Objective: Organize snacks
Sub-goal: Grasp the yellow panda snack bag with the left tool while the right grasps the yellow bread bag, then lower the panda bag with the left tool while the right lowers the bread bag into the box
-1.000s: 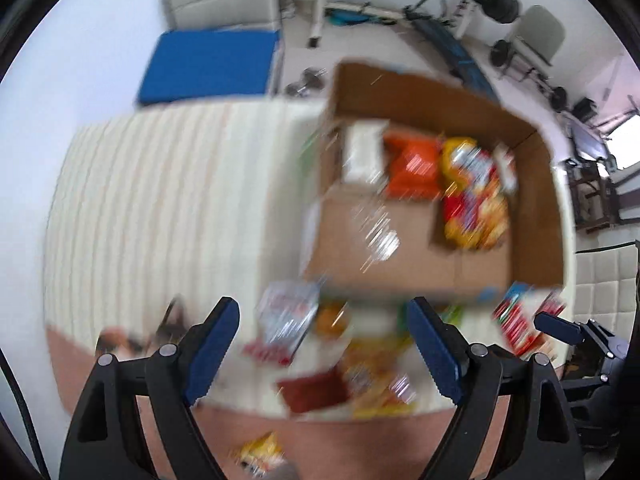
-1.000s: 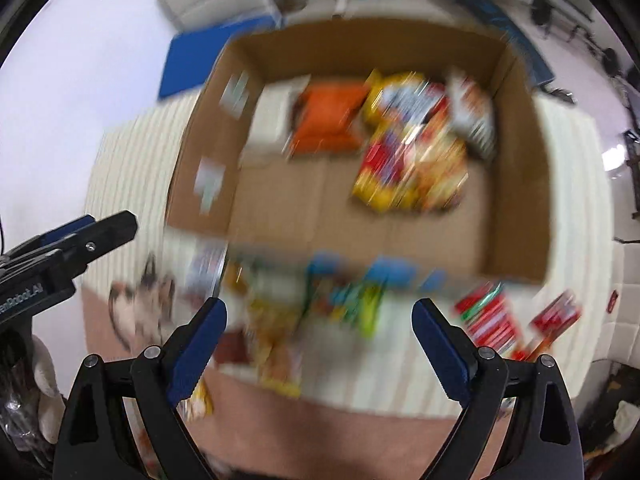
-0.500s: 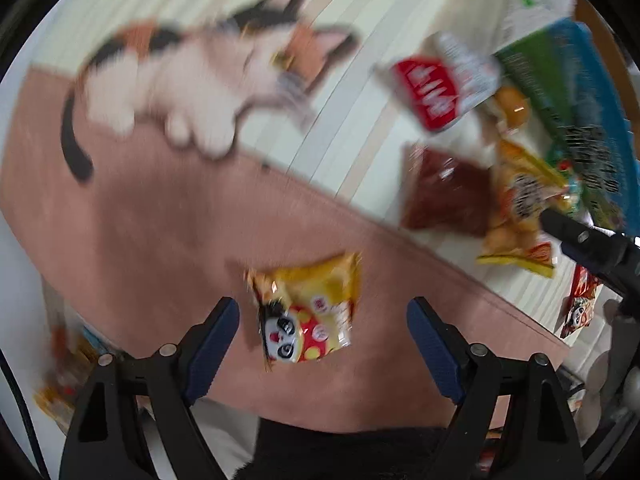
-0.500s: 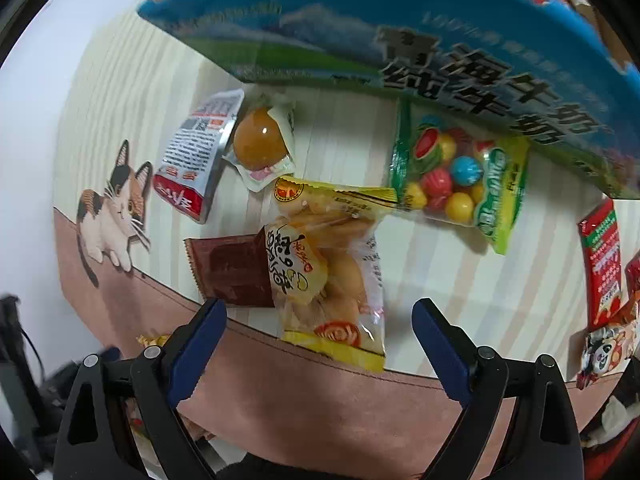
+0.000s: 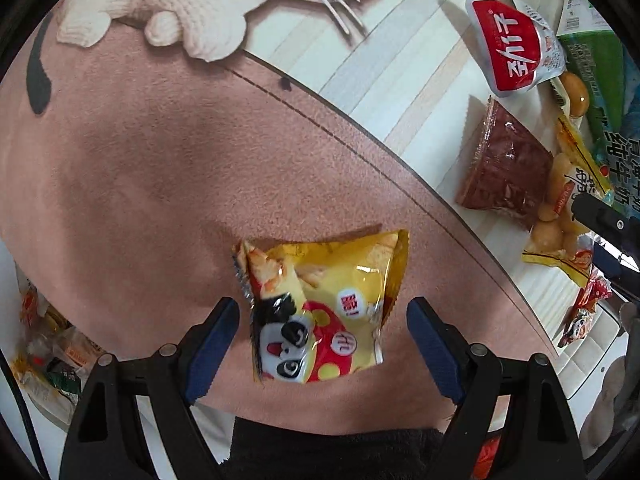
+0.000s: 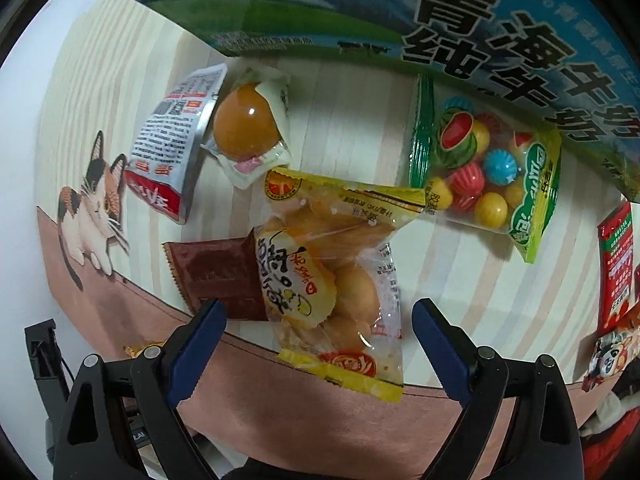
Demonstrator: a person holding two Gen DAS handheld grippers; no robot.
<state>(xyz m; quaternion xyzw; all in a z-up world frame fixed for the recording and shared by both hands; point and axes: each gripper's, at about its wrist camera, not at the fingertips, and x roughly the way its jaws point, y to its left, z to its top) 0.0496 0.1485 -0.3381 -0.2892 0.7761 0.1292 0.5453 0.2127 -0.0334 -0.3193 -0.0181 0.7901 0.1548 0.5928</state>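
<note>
Several snacks lie loose on the surface (image 5: pixel 168 128), so I judge the organizing far from finished, with nothing gripped on either side at this moment.

Left gripper (image 5: pixel 324 344): jaws spread wide, straddling the yellow panda packet (image 5: pixel 324 312), which lies flat on the pink band of the mat at 6 o'clock in the left wrist view. The blue pads flank the packet; I cannot tell whether they touch it.

Right gripper (image 6: pixel 320 344): jaws spread, framing the lower end of the yellow bun bag (image 6: pixel 340 280), which overlaps the right edge of the brown wrapped snack (image 6: pixel 216 272).

Also outstanding in the right wrist view:
- red-and-white sachet (image 6: pixel 172 144) at 10 o'clock, beside the orange jelly cup (image 6: pixel 246 124);
- gumball bag (image 6: pixel 480 168) at 2 o'clock, tucked against the printed milk carton box (image 6: pixel 400 12);
- red stick packet (image 6: pixel 616 264) at 3 o'clock, with another panda packet (image 6: pixel 608 356) below it.

The box interior is out of frame, so I cannot confirm what is already stowed. My assessment: each hand is lined up on one item, and at least eight remain to be moved.
</note>
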